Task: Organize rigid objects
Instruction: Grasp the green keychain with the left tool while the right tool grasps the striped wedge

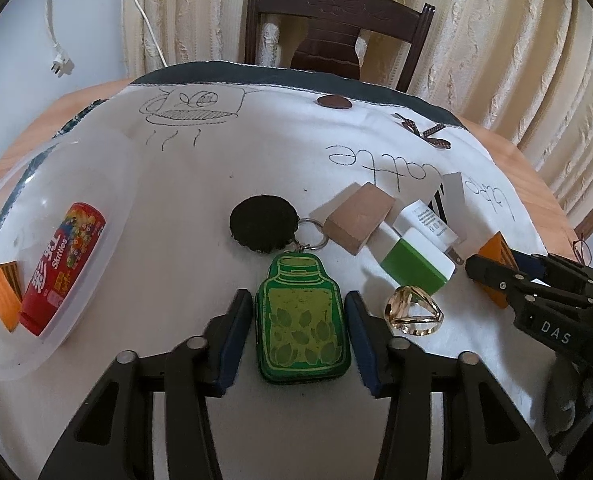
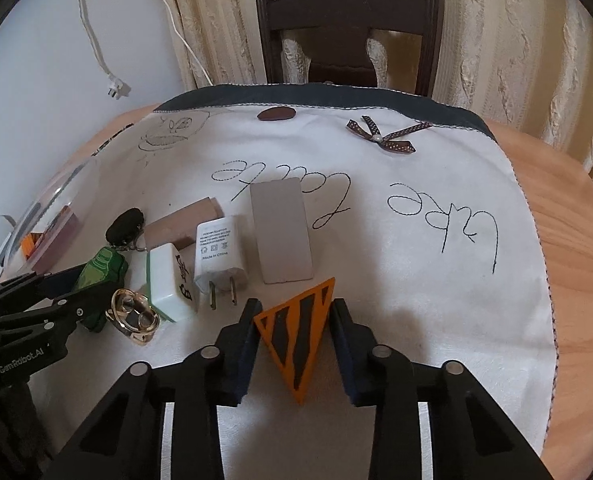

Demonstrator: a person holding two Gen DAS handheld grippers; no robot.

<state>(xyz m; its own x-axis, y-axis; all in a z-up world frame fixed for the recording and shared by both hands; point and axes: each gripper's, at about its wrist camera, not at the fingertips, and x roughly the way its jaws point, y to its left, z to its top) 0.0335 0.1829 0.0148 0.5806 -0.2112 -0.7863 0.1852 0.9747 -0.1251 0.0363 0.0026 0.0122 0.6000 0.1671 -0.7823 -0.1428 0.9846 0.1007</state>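
Clear plastic bin point(image 1: 96, 184) at far left already holds two items. Left gripper point(image 1: 302, 320) straddles the green jar-shaped keychain point(image 1: 302, 312), fingers parted and seemingly not yet clamped; its ring and black disc point(image 1: 264, 222) could drag neighbours. Right gripper point(image 2: 292, 332), likewise parted, brackets the orange triangle point(image 2: 296, 332), whose tapered edges may slip.

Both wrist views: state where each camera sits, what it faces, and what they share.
Left wrist: on the left gripper, looking forward over the table; its fingers flank a green jar-shaped keychain.
Right wrist: on the right gripper, facing likewise; its fingers flank an orange striped triangle.
Shared: white charger, gold ring, chair, and each other's gripper.
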